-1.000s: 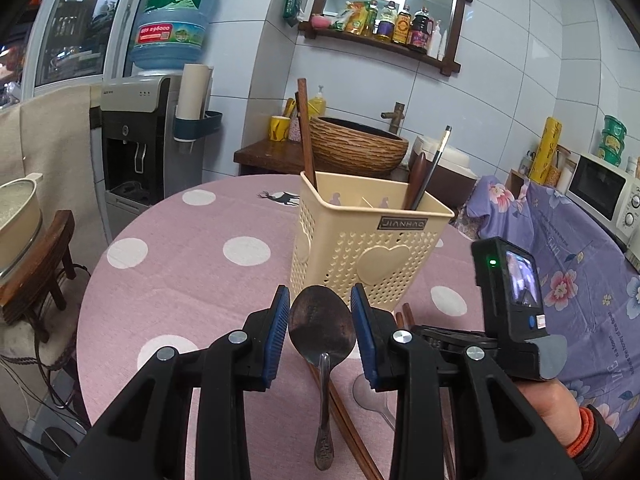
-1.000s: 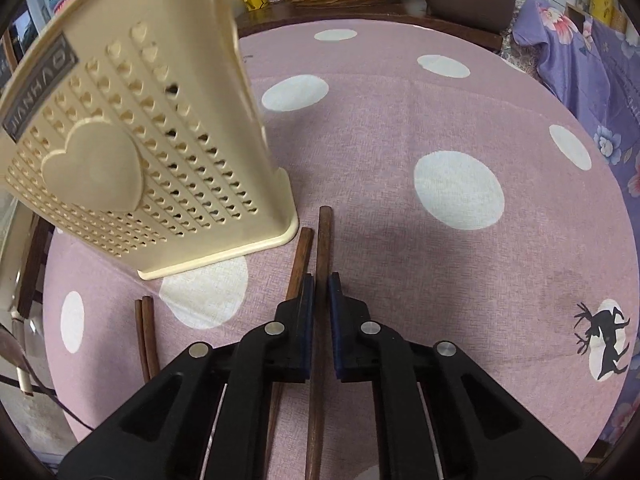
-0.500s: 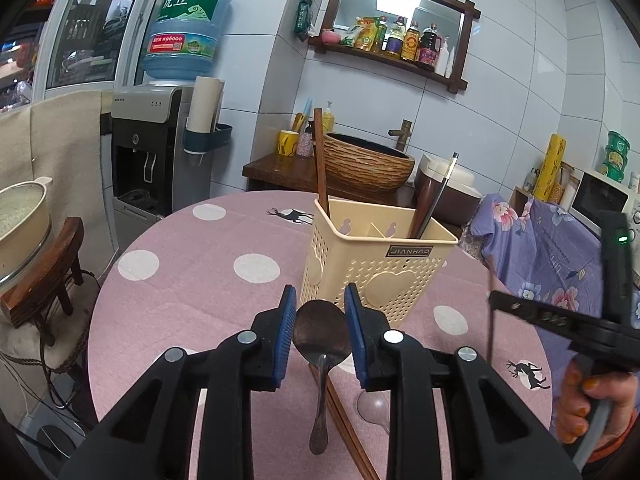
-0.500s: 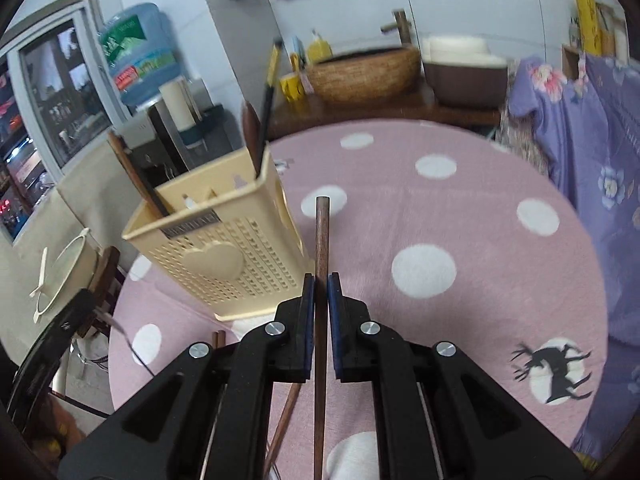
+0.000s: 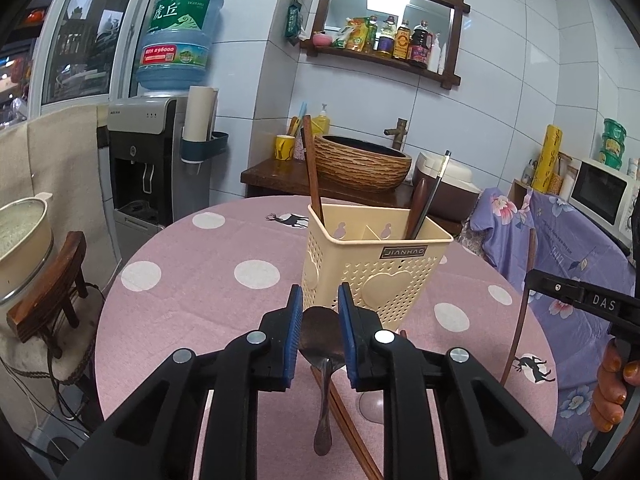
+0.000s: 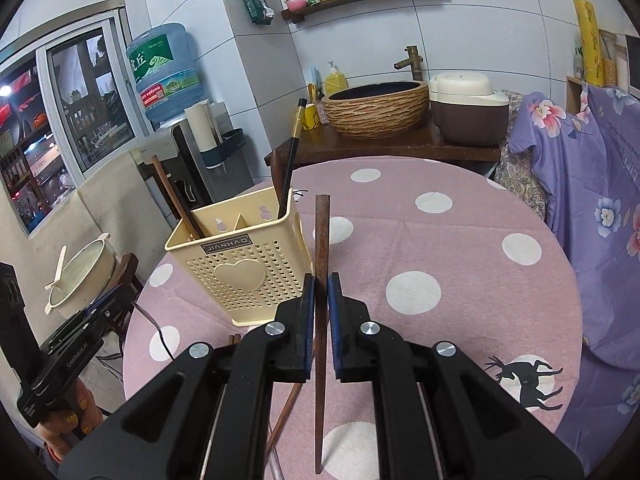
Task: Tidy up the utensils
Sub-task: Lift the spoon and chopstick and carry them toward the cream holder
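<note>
The left gripper (image 5: pixel 320 312) has its jaws closing around the bowl of a metal spoon (image 5: pixel 323 344), whose handle hangs down between them; whether the blue pads already press it I cannot tell; just beyond its tips stands the cream utensil basket (image 5: pixel 380 272), with a wooden chopstick and dark utensils upright inside. The right gripper (image 6: pixel 321 300) is clamped on a brown wooden chopstick (image 6: pixel 321 236), held off the pink spotted tablecloth (image 6: pixel 440 248); the basket sits ahead and left of it; more chopsticks (image 6: pixel 288 412) lie beneath.
</note>
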